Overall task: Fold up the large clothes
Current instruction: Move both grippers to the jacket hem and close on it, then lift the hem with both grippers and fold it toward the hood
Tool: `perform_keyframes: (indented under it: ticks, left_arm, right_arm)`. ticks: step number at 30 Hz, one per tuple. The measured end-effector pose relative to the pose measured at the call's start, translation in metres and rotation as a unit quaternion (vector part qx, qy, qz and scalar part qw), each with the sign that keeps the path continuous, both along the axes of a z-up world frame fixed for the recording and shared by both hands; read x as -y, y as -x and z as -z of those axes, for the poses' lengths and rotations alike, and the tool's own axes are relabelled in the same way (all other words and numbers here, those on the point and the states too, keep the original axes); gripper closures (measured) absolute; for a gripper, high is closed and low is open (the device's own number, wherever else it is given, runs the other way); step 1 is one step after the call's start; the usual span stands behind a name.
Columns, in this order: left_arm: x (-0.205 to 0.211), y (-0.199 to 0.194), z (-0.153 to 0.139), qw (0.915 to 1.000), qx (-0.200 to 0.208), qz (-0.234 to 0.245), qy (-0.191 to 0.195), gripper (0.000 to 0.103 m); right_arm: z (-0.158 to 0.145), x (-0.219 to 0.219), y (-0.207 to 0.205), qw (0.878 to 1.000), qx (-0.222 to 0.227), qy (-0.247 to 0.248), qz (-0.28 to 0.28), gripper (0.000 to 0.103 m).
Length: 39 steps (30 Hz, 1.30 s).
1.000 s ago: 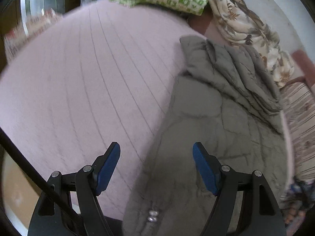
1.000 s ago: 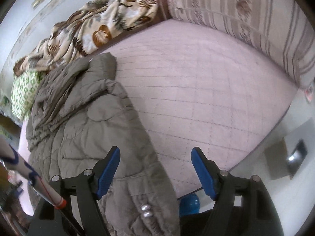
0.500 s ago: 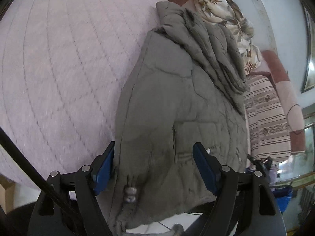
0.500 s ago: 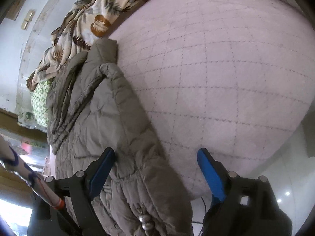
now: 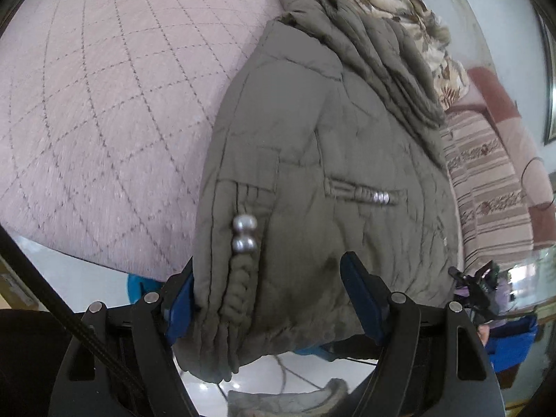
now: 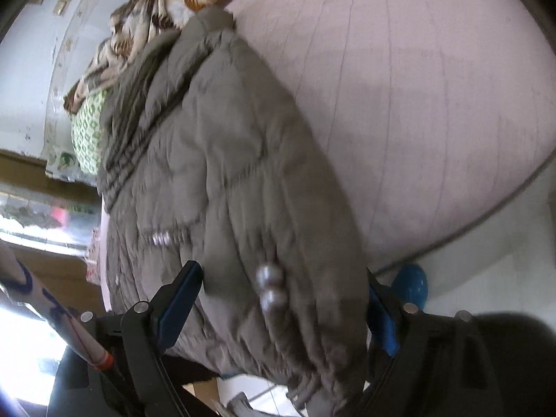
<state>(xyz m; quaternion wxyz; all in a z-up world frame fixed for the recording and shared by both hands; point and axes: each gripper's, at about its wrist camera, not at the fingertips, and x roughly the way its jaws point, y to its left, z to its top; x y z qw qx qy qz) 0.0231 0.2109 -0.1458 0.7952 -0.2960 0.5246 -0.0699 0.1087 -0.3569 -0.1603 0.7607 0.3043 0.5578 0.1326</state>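
An olive-grey padded jacket point(image 5: 330, 139) lies lengthwise on a pink quilted bed point(image 5: 104, 104), with its hem hanging over the near edge. My left gripper point(image 5: 269, 278) is open, and the hem's left corner with two silver snaps point(image 5: 245, 232) sits between its blue pads without being squeezed. In the right wrist view, the jacket point(image 6: 226, 173) is blurred. My right gripper point(image 6: 281, 278) stands wide open around the hem's other corner and its silver snaps point(image 6: 271, 288). The right pad is partly hidden behind the fabric.
A floral blanket point(image 5: 417, 17) and a green patterned pillow point(image 6: 87, 132) lie at the head of the bed point(image 6: 434, 104). A striped cushion point(image 5: 486, 180) lies along the bed's far side. Pale floor tiles point(image 5: 312, 368) and a blue object point(image 6: 411, 285) show below the bed's edge.
Both grippers have dropped and tilted down to the jacket's hem at the near edge of the bed, which now lies between their jaws. The right jaws have widened a little.
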Motion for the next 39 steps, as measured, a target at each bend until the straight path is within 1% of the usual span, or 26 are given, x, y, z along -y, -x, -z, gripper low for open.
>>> perform_keyframes:
  ticks: [3, 7, 9, 10, 12, 13, 14, 15, 16, 17, 18, 19, 20, 21, 23, 24, 25, 27, 28, 30, 32, 35, 36, 37, 39]
  left_arm:
    - [0.005, 0.006, 0.001, 1.0, 0.001, 0.007, -0.004, 0.028]
    - [0.009, 0.014, 0.005, 0.9999, -0.004, 0.014, 0.003, 0.027]
    - [0.011, 0.012, 0.005, 0.9998, -0.007, 0.019, 0.001, 0.027]
    - [0.012, 0.012, 0.005, 0.9997, -0.008, 0.022, -0.002, 0.027]
    - [0.016, 0.017, 0.002, 0.9995, -0.005, 0.025, -0.017, 0.029]
    - [0.017, 0.018, 0.0, 0.9993, -0.002, 0.025, -0.027, 0.032]
    - [0.02, 0.02, -0.003, 0.9988, -0.001, 0.023, -0.043, 0.042]
    - [0.021, 0.021, -0.004, 0.9983, -0.001, 0.022, -0.054, 0.052]
    - [0.021, 0.023, -0.006, 0.9981, -0.001, 0.019, -0.059, 0.057]
    - [0.019, 0.025, -0.009, 0.9984, 0.0, 0.015, -0.055, 0.068]
    - [0.015, 0.027, -0.011, 0.9989, 0.001, 0.012, -0.046, 0.075]
    - [0.01, 0.03, -0.017, 0.9996, 0.006, 0.005, -0.027, 0.078]
    - [0.002, 0.033, -0.024, 0.9999, 0.012, -0.003, 0.0, 0.082]
    - [-0.004, 0.034, -0.03, 0.9995, 0.019, -0.01, 0.022, 0.084]
    - [-0.018, 0.033, -0.047, 0.997, 0.038, -0.024, 0.063, 0.085]
    - [-0.02, 0.031, -0.054, 0.996, 0.045, -0.028, 0.072, 0.085]
    - [-0.024, 0.026, -0.065, 0.9948, 0.055, -0.03, 0.08, 0.085]
    - [-0.025, 0.012, -0.084, 0.9939, 0.069, -0.033, 0.079, 0.085]
    - [-0.024, -0.003, -0.097, 0.9935, 0.08, -0.03, 0.075, 0.085]
    - [-0.023, -0.028, -0.116, 0.9932, 0.094, -0.03, 0.062, 0.084]
    - [-0.023, -0.06, -0.137, 0.9919, 0.115, -0.036, 0.042, 0.084]
    - [-0.02, -0.113, -0.164, 0.9894, 0.133, -0.053, 0.025, 0.084]
    - [-0.021, -0.131, -0.17, 0.9886, 0.136, -0.062, 0.015, 0.084]
    - [-0.023, -0.15, -0.174, 0.9882, 0.136, -0.07, 0.003, 0.084]
    - [-0.025, -0.189, -0.174, 0.9884, 0.123, -0.088, -0.015, 0.083]
  right_arm:
    - [0.001, -0.01, 0.01, 1.0, -0.003, 0.009, -0.017, 0.013]
    - [-0.006, -0.027, 0.023, 0.997, 0.011, 0.047, -0.054, 0.013]
    - [-0.009, -0.034, 0.028, 0.996, 0.016, 0.062, -0.069, 0.014]
    - [-0.011, -0.037, 0.031, 0.994, 0.021, 0.077, -0.078, 0.018]
    - [-0.014, -0.04, 0.035, 0.992, 0.026, 0.097, -0.083, 0.028]
    - [-0.015, -0.042, 0.035, 0.991, 0.027, 0.103, -0.083, 0.041]
    - [-0.017, -0.042, 0.037, 0.989, 0.028, 0.112, -0.088, 0.05]
    - [-0.02, -0.043, 0.037, 0.989, 0.031, 0.115, -0.093, 0.054]
    - [-0.022, -0.044, 0.039, 0.988, 0.035, 0.118, -0.098, 0.064]
    - [-0.026, -0.044, 0.039, 0.987, 0.037, 0.119, -0.103, 0.072]
    - [-0.031, -0.045, 0.038, 0.987, 0.04, 0.113, -0.107, 0.075]
    - [-0.038, -0.044, 0.036, 0.988, 0.044, 0.102, -0.109, 0.079]
    - [-0.046, -0.043, 0.036, 0.989, 0.048, 0.088, -0.109, 0.081]
    - [-0.053, -0.042, 0.035, 0.99, 0.053, 0.077, -0.108, 0.082]
    - [-0.076, -0.039, 0.03, 0.99, 0.072, 0.052, -0.109, 0.083]
    - [-0.089, -0.039, 0.025, 0.99, 0.084, 0.039, -0.108, 0.083]
    - [-0.1, -0.038, 0.021, 0.989, 0.094, 0.027, -0.108, 0.084]
    - [-0.119, -0.039, 0.01, 0.988, 0.112, 0.011, -0.104, 0.084]
    - [-0.135, -0.039, -0.002, 0.987, 0.126, -0.002, -0.1, 0.084]
    - [-0.155, -0.043, -0.017, 0.985, 0.146, -0.016, -0.095, 0.084]
    - [-0.18, -0.052, -0.042, 0.981, 0.175, -0.007, -0.089, 0.084]
    - [-0.208, -0.066, -0.088, 0.977, 0.198, 0.004, -0.074, 0.084]
    - [-0.212, -0.071, -0.098, 0.977, 0.201, 0.011, -0.068, 0.084]
    - [-0.215, -0.076, -0.12, 0.978, 0.202, 0.023, -0.055, 0.084]
    - [-0.214, -0.079, -0.148, 0.979, 0.194, 0.039, -0.04, 0.083]
